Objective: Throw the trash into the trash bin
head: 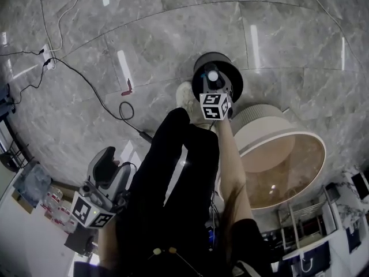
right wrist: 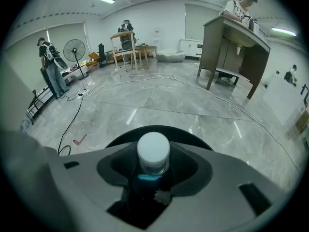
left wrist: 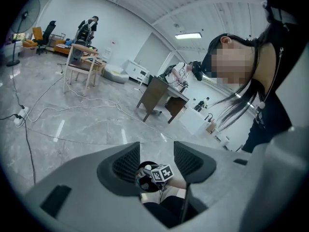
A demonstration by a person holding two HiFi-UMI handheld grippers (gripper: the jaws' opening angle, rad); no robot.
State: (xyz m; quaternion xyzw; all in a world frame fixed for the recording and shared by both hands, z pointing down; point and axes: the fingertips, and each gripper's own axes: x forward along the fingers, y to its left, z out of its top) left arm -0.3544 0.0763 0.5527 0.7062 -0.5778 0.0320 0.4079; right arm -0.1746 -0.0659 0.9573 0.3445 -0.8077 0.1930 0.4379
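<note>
A clear bottle with a white cap (head: 213, 75) is clamped in my right gripper (head: 211, 84), which points steeply down over the round black trash bin (head: 232, 69) on the marble floor. In the right gripper view the bottle (right wrist: 153, 152) stands upright between the jaws of the right gripper (right wrist: 153, 172), and the bin's black rim (right wrist: 184, 136) curves just behind it. My left gripper (head: 102, 172) hangs low at the left, beside the person's leg. Its jaws (left wrist: 157, 161) are open with nothing in them, and the bin (left wrist: 144, 179) shows through the gap.
A round wooden table on a beige base (head: 300, 160) stands right of the bin. The person's black-trousered legs (head: 173, 172) and a shoe (head: 185, 97) are next to it. A black cable (head: 98, 97) and a small red object (head: 127, 88) lie on the floor at the left.
</note>
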